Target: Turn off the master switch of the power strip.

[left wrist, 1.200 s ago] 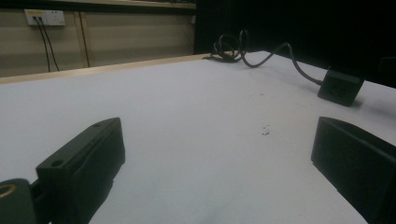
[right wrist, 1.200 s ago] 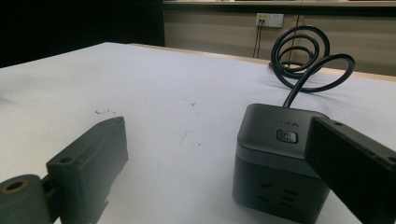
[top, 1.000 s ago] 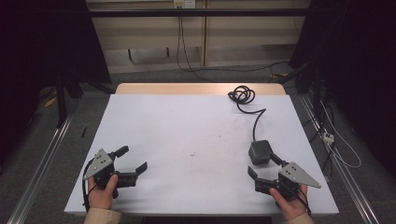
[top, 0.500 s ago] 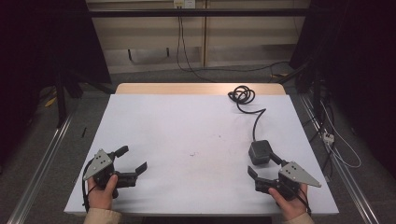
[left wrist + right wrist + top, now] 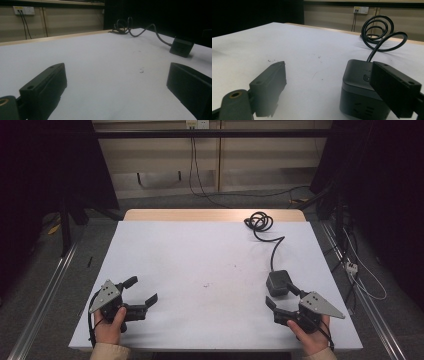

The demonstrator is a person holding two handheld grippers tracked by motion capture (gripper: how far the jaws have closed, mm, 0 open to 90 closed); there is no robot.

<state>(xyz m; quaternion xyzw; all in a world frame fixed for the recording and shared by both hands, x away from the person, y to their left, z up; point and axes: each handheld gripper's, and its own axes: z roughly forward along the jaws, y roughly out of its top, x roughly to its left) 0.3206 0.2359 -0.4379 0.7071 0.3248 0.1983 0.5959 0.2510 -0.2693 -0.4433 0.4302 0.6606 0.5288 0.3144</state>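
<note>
Socket cube [image 5: 277, 282]: dark, cable [image 5: 272, 245] trailing to a coil at the far edge, standing right of centre on the table [image 5: 200, 255]. Right tongs [image 5: 281, 299]: jaws wide, just been closing, far jaw beside the cube, nothing gripped. Left tongs [image 5: 141, 290]: open, empty, well apart. Progress: grasp not yet made; lifting remains.

Dim room; bright tabletop; sharp.

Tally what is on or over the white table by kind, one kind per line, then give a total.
Dark grey power cube: 1
Black cable coiled at the far edge, running to the cube: 1
Hand-held grippers, left gripper and right gripper, both open: 2
Total: 4
</note>
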